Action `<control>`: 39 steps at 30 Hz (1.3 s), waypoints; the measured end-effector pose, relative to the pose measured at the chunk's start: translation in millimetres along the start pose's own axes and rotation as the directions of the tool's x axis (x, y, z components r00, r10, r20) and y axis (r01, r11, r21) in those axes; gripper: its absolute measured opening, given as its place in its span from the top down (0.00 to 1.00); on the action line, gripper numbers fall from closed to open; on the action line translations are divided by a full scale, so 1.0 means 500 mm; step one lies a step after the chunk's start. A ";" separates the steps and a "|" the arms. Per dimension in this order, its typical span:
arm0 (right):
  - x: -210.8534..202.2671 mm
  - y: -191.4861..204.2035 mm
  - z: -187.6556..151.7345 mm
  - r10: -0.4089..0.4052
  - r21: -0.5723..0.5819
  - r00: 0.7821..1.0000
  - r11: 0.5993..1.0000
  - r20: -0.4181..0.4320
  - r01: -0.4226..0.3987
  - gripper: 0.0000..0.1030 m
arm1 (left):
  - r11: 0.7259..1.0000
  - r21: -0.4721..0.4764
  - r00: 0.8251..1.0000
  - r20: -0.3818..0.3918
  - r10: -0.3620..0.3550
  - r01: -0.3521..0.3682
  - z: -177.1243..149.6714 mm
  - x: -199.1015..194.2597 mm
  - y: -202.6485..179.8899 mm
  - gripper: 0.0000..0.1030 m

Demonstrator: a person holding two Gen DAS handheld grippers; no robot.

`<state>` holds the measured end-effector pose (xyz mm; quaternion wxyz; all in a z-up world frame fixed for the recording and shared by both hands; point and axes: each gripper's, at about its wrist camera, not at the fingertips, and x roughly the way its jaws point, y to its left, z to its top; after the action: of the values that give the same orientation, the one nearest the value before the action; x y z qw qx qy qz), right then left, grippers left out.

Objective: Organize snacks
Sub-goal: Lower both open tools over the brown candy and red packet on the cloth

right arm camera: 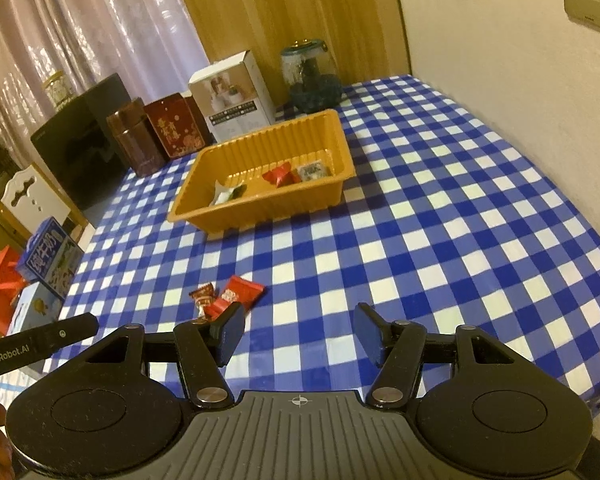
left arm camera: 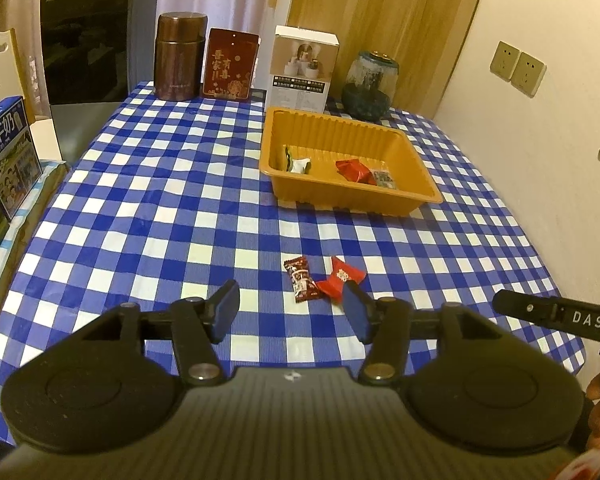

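Stowed in orange tray (left arm camera: 424, 168): three wrapped sweets. Left outside, on checked cloth in front of tray: brown sweet (left arm camera: 302, 280), red sweet (left arm camera: 342, 278), touching. Left gripper (left arm camera: 292, 312), right gripper (right arm camera: 298, 334): fingers apart, empty.

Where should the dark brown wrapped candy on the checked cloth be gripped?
Grip the dark brown wrapped candy across its narrow middle, coming from above on its left side; it lies flat, and the red wrapped candy touches its right end.
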<state>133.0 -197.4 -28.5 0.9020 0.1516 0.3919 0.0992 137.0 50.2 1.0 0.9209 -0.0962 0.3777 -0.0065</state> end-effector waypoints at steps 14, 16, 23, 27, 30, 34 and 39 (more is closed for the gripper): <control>0.039 0.011 -0.028 0.012 -0.005 1.000 1.000 -0.024 -0.012 0.41 | 1.000 -0.013 0.999 -0.031 0.025 -0.025 -0.014 0.031 0.022 0.47; 0.050 0.014 -0.031 0.017 0.000 0.999 1.000 -0.029 -0.017 0.41 | 0.999 -0.019 0.999 -0.037 0.028 -0.028 -0.017 0.040 0.028 0.47; 0.102 0.029 -0.036 0.033 0.012 0.998 0.999 -0.049 -0.033 0.41 | 0.999 -0.029 0.998 -0.053 0.039 -0.040 -0.024 0.077 0.047 0.45; 0.139 0.040 -0.035 0.043 0.017 0.997 0.999 -0.068 -0.042 0.41 | 0.998 -0.035 0.997 -0.066 0.043 -0.046 -0.026 0.101 0.059 0.45; 0.164 0.049 -0.033 0.052 0.018 0.996 0.999 -0.078 -0.050 0.41 | 0.998 -0.042 0.996 -0.075 0.048 -0.051 -0.025 0.119 0.068 0.45; 0.200 0.059 -0.025 0.065 0.026 0.994 0.998 -0.088 -0.063 0.41 | 0.997 -0.050 0.995 -0.083 0.052 -0.056 -0.021 0.142 0.080 0.45; 0.251 0.070 -0.015 0.077 0.047 0.993 0.996 -0.090 -0.073 0.41 | 0.996 -0.057 0.994 -0.094 0.058 -0.063 -0.015 0.170 0.091 0.44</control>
<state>209.9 -125.7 -106.0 0.8751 0.1811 0.4291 0.1313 189.9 86.1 -71.6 0.8989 -0.1120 0.4226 0.0284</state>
